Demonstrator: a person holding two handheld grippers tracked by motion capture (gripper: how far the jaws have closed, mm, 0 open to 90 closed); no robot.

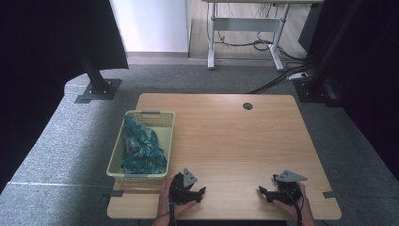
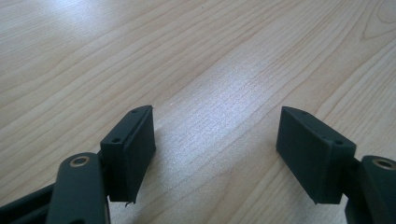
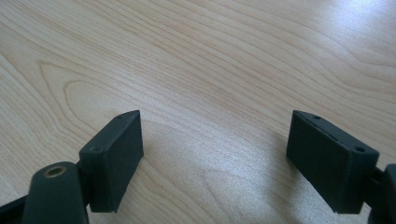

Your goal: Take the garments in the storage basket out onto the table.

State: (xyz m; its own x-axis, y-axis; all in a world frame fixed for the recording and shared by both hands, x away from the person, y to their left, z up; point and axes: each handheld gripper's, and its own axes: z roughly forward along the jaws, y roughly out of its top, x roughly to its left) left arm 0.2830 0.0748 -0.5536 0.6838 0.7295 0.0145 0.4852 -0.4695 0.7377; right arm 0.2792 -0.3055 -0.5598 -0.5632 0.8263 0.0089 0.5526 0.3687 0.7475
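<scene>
Both tongs rested low on the table (image 1: 235,136) at its near edge, well apart. The left gripper (image 1: 200,192) stood wide open with nothing between its jaws, and so did the right gripper (image 1: 263,192); each gripper view showed bare wood between the pads. The cloth (image 1: 141,146) lay crumpled in the basket (image 1: 162,117) at the table's left, near the left gripper. To start well, I judged the left should reach over the rim and pinch a raised fold, not the flat. The cloth was soft, teal and patterned; the basket pale, slotted plastic; the tabletop smooth, light grained wood; the pads ribbed black blocks
</scene>
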